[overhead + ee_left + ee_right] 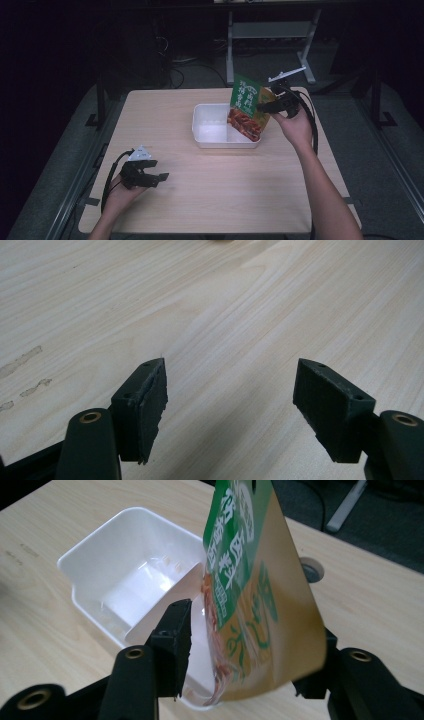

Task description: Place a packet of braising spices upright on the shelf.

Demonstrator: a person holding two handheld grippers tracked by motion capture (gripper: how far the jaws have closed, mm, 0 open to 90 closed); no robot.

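A green and tan snack pouch (248,106) stands tilted with its lower end in the right compartment of a white divided bin (207,120). My right gripper (268,107) is at the pouch's right side. In the right gripper view the pouch (260,595) hangs between the jaws. The left pad (176,630) stands clear of it and the other pad is hidden behind it, so the gripper (250,630) is open. The bin (107,550) lies just beyond. My left gripper (159,177) rests low over the table's front left, open (230,410) with nothing between its jaws.
The wooden table (215,195) has bare room in front of the bin and at the left. A round cable hole (311,571) sits in the top near the pouch. A grey metal stand (270,35) and floor cables lie behind the table.
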